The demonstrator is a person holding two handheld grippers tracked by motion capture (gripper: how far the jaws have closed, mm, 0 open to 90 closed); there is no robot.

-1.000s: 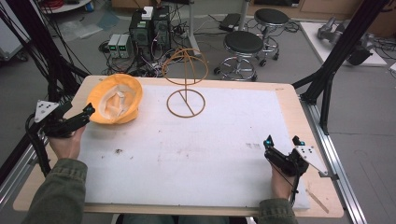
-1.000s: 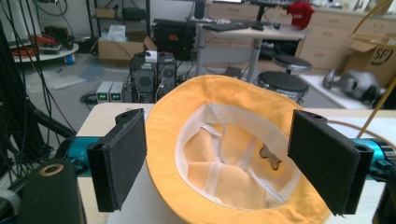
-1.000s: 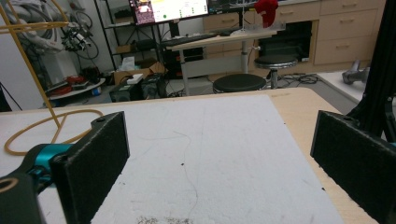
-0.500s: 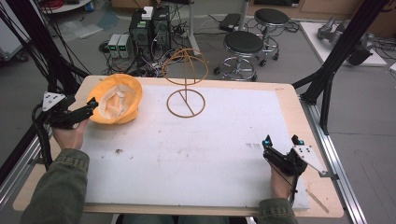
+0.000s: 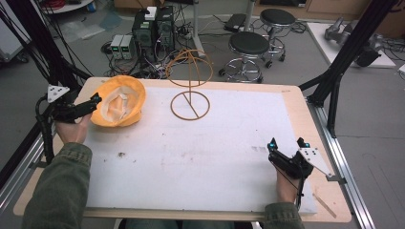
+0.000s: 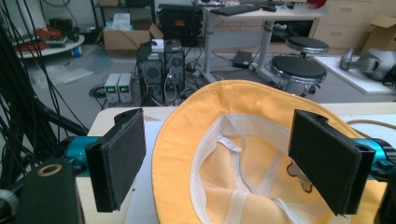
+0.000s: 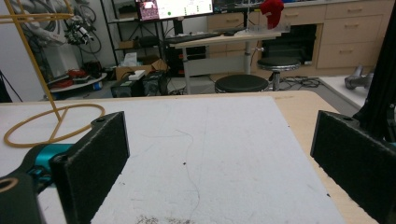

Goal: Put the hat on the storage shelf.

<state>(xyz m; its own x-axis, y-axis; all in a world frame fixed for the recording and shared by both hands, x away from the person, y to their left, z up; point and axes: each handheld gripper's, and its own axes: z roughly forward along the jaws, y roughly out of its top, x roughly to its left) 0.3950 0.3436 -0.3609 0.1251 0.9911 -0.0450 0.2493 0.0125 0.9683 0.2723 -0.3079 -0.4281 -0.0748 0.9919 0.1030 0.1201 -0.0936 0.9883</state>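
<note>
White mat (image 5: 191, 157) — left gripper (image 5: 93, 102) gapes around hat (image 5: 119, 101), brim cut off; right gripper (image 5: 286, 145) open.

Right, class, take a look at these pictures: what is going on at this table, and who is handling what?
A person sits at a white-topped table with a two-jaw gripper in each hand. The left gripper is open at the edge of a yellow hat that lies upside down, its brim between the jaws in the left gripper view but not clamped. The right gripper rests open near the table's right side, holding nothing. A wire hat stand stands empty beside the hat.
</note>
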